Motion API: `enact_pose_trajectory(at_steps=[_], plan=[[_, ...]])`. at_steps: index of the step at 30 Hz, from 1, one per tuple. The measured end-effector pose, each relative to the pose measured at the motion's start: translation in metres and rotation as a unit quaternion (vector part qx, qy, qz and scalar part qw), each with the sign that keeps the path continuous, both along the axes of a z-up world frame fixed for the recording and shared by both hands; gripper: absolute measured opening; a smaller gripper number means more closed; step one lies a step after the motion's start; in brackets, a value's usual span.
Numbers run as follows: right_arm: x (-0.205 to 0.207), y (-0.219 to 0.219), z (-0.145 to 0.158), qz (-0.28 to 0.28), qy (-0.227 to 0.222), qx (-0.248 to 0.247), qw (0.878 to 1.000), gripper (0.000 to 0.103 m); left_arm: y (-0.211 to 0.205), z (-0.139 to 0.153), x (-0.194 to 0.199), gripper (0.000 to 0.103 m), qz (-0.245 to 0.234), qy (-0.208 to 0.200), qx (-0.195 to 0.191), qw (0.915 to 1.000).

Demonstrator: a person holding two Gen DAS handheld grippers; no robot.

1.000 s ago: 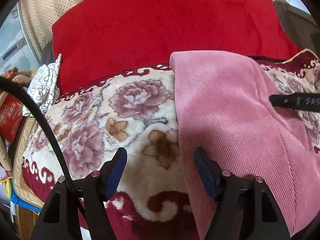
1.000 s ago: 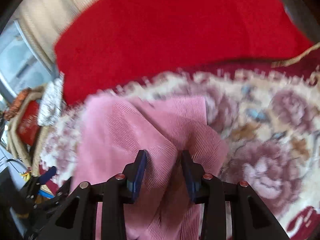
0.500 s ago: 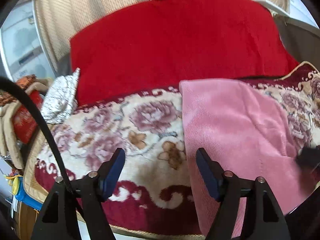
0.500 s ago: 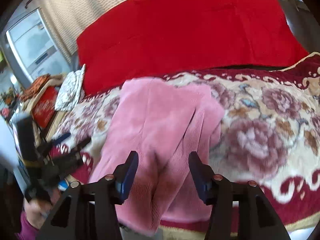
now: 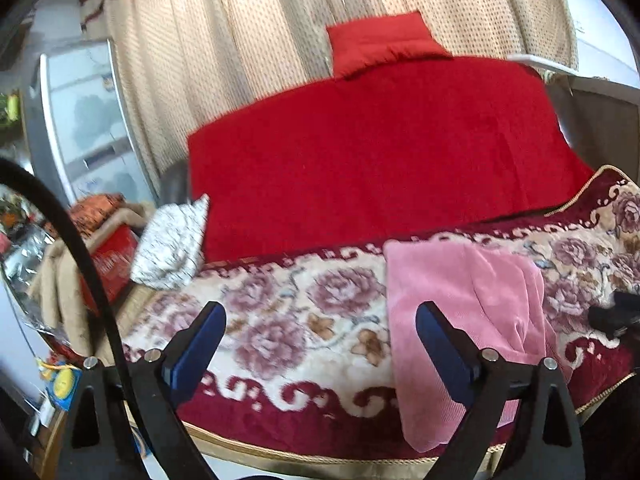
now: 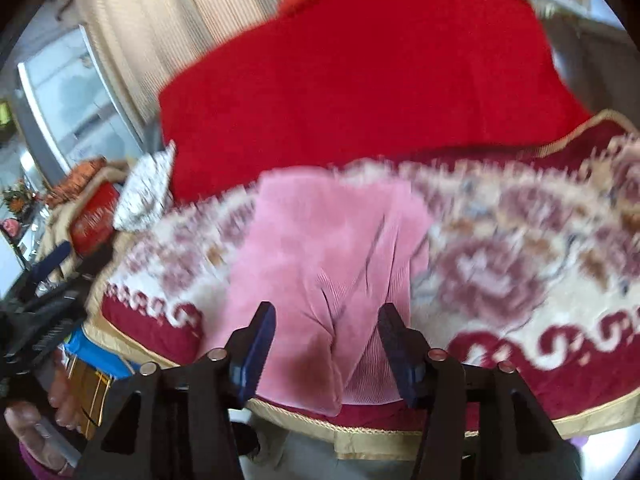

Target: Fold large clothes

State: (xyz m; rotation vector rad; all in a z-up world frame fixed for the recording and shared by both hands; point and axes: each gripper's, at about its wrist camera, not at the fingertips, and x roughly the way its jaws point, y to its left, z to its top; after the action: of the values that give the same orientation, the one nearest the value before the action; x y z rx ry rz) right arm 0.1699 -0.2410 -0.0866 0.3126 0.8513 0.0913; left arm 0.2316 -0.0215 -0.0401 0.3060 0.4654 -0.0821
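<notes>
A folded pink corduroy garment (image 5: 468,312) lies on the floral blanket (image 5: 300,304), its near end hanging over the front edge. My left gripper (image 5: 320,326) hovers above the blanket to the garment's left, jaws opening wide, nothing between them. In the right wrist view the same pink garment (image 6: 320,248) lies ahead and below my right gripper (image 6: 326,330). Its jaws are opening and stand clear of the cloth. The left gripper (image 6: 48,280) shows at that view's left edge, held by a hand (image 6: 36,436).
A red blanket (image 5: 380,148) covers the back of the seat, with a red cushion (image 5: 380,42) and beige curtain (image 5: 240,40) behind. A white patterned cloth (image 5: 172,244), red box (image 5: 112,256) and clutter sit at the left. A fridge (image 5: 80,120) stands far left.
Both grippers pulled back and up from the pink garment, which now looks smaller and lies released. Both jaws widened; the right one no longer pinches a fold of cloth.
</notes>
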Motion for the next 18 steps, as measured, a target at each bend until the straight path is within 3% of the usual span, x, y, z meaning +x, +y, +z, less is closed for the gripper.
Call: enact_pose_trajectory(at_steps=[4, 9, 18], plan=[[-0.028, 0.004, 0.048, -0.008, -0.071, -0.035, 0.997, 0.075, 0.003, 0.017, -0.017, 0.096, -0.002, -0.016, -0.004, 0.9999], [-0.055, 0.013, 0.081, -0.008, -0.091, -0.037, 0.995, 0.075, 0.011, 0.037, -0.037, 0.096, -0.001, -0.032, -0.019, 0.9993], [-0.095, 0.030, 0.107, -0.009, -0.107, -0.046, 0.993, 0.075, 0.026, 0.066, -0.066, 0.096, 0.011, -0.062, -0.033, 0.9975]])
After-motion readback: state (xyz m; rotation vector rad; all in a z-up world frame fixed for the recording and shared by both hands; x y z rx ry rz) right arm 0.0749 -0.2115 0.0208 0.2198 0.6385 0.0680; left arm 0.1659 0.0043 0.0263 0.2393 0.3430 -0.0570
